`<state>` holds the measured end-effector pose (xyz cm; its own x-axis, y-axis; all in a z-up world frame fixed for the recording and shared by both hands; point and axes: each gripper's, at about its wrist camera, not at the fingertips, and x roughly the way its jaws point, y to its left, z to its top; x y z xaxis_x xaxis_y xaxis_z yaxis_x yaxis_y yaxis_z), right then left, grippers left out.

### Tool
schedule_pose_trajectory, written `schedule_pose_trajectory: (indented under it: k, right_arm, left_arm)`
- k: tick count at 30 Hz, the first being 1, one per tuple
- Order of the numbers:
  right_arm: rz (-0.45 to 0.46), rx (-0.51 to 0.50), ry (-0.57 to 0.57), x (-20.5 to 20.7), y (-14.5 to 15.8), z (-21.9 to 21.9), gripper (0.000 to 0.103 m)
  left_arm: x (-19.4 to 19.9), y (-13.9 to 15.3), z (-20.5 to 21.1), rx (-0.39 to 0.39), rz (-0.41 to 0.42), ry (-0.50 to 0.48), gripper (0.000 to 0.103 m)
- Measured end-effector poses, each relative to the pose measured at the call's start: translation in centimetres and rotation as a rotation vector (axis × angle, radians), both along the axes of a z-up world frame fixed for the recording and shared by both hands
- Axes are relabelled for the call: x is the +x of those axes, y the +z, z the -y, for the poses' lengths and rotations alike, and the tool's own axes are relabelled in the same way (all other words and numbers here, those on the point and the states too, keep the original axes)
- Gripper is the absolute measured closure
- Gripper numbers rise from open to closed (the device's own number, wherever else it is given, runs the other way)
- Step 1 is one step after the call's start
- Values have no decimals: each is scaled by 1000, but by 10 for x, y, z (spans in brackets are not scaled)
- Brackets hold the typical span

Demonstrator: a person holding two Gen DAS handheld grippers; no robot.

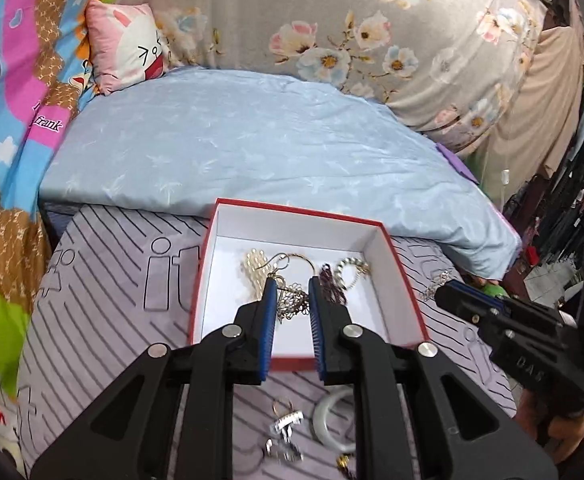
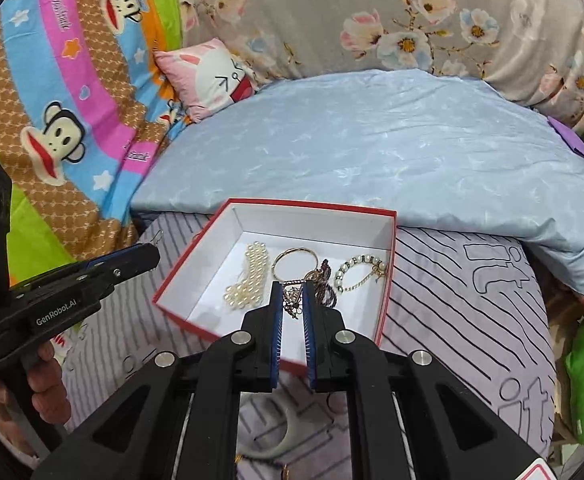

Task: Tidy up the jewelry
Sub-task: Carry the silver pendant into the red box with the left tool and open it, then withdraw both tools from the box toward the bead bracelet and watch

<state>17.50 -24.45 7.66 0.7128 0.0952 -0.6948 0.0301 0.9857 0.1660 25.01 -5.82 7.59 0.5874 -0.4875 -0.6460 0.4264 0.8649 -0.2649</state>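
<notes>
Red box (image 2: 388, 280) sits skewed on the bed; right gripper (image 2: 292, 288) pinches a gold chain (image 2: 293, 300) over it, left gripper (image 1: 289, 284) slightly apart, empty.

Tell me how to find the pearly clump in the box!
Look on the striped lilac sheet for the red box with white insides. The pearl cluster lies at its left end, beside the thin gold hoop. It is the only solid bunch of creamy beads; the beaded bracelet at the right is an open ring.
</notes>
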Motion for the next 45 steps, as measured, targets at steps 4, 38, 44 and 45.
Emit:
schedule_pose_trajectory:
  k: [4,38,44,45]
  right_arm:
    - [-45,9,0,28,-23,2,94]
    - [-174,-58,-91,-148,-89,-32,51]
    - [-190,-47,-71,-139,-104,-46,53]
    - [-192,-49,-70,-137,-106,-48,53]
  left_arm:
    - [30,-21,12,14,-46,-1,88]
    - [-118,-92,-56,176,-123,129,35]
    - [-131,-108,-57,163,-177,134,35]
    - [-132,-110,-57,161,-184,139,35]
